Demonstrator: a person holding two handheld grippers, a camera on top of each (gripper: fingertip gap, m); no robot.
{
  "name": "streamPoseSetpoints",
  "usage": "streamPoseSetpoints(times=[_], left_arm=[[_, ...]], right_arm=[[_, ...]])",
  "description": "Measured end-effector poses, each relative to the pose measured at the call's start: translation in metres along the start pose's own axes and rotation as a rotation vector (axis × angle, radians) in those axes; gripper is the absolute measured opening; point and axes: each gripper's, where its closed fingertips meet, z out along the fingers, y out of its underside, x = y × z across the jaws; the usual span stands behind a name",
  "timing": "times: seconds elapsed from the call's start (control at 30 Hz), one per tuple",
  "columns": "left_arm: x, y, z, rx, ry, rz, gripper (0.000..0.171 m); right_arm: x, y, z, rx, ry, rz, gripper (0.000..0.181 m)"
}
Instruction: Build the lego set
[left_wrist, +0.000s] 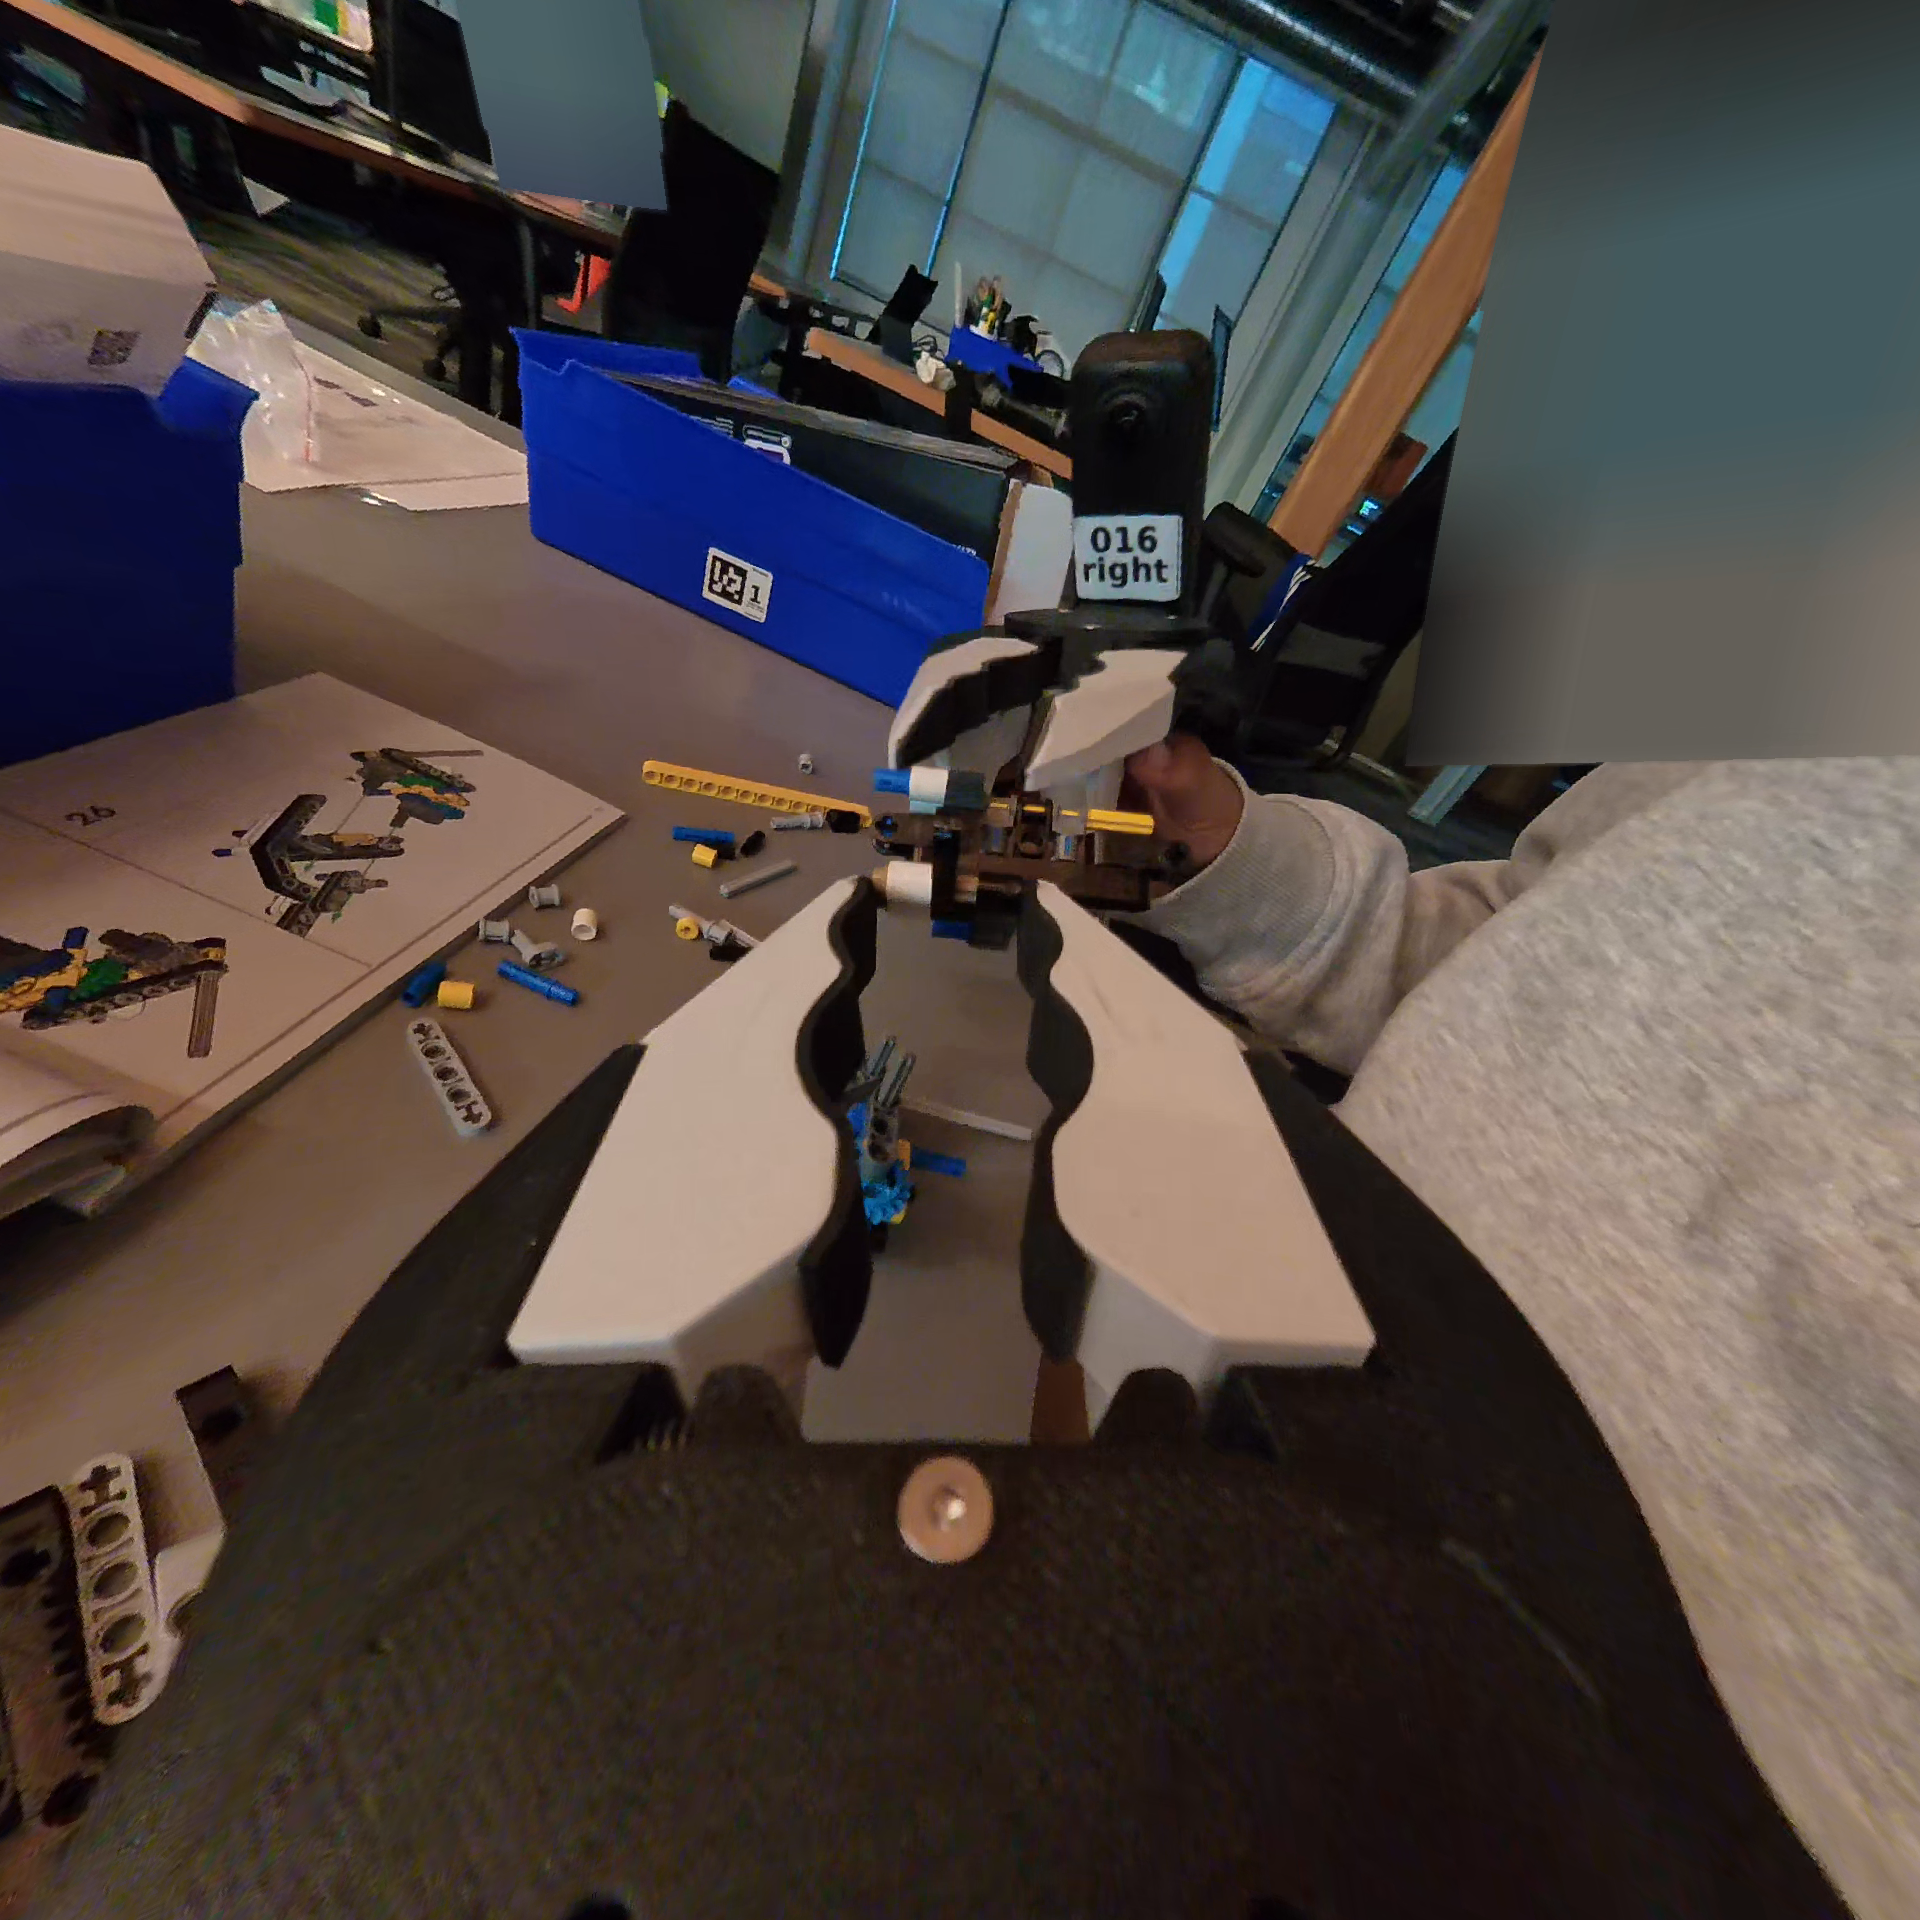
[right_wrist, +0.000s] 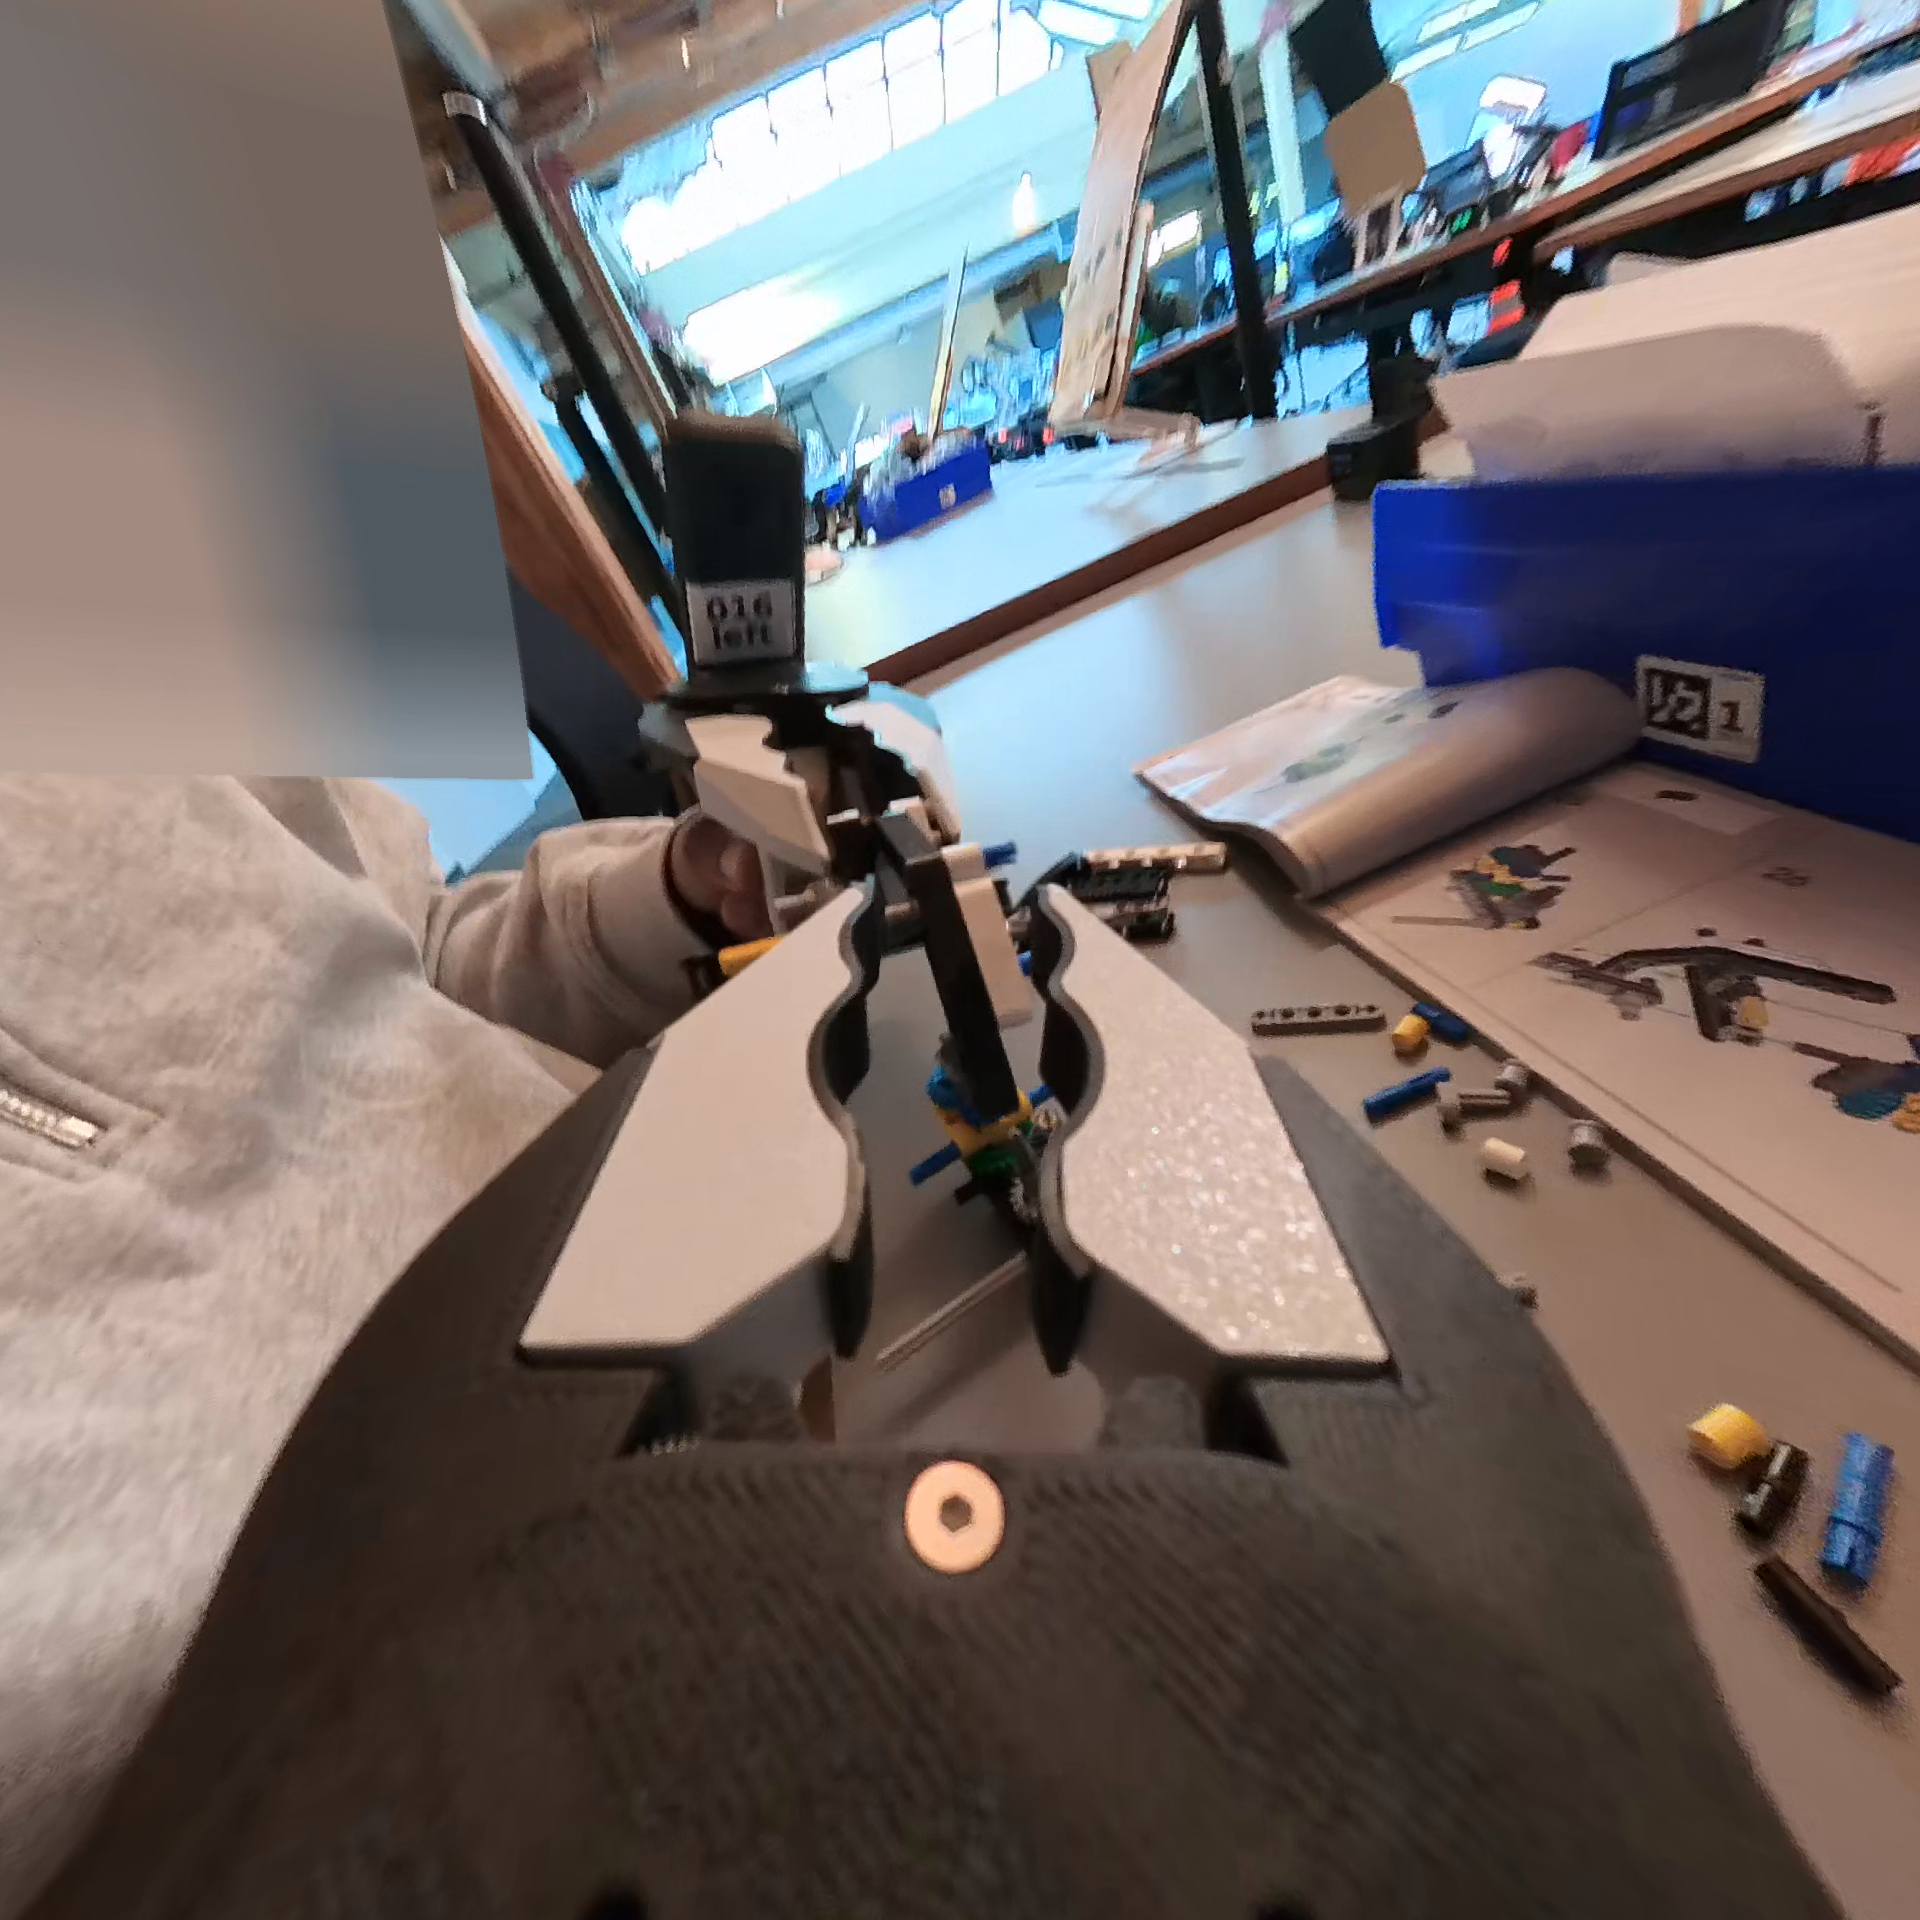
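A lego assembly (left_wrist: 987, 842) of black beams with white, blue and yellow parts is held in the air between both grippers. My left gripper (left_wrist: 951, 894) is shut on its near end. My right gripper (left_wrist: 982, 769) comes from the far side and is shut on its top. In the right wrist view the right gripper (right_wrist: 954, 914) closes around the assembly's long black beam (right_wrist: 956, 966), with the left gripper (right_wrist: 883, 842) facing it. A small blue and yellow sub-assembly (left_wrist: 883, 1153) lies on the table below and also shows in the right wrist view (right_wrist: 971, 1127).
An open instruction booklet (left_wrist: 312, 862) lies left of the work spot. Loose pins and beams (left_wrist: 540, 966) and a long yellow beam (left_wrist: 748, 795) are scattered beside it. Blue bins (left_wrist: 727, 520) stand behind. The person's grey sleeve (left_wrist: 1558, 1039) fills the right side.
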Motion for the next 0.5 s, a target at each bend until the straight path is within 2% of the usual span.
streamPoseSetpoints(times=[0.5], left_arm=[[0.014,0.006,0.007,-0.072,0.013,0.047,0.024]], right_arm=[[-0.013,0.011,0.001,-0.113,-0.038,-0.029,0.023]])
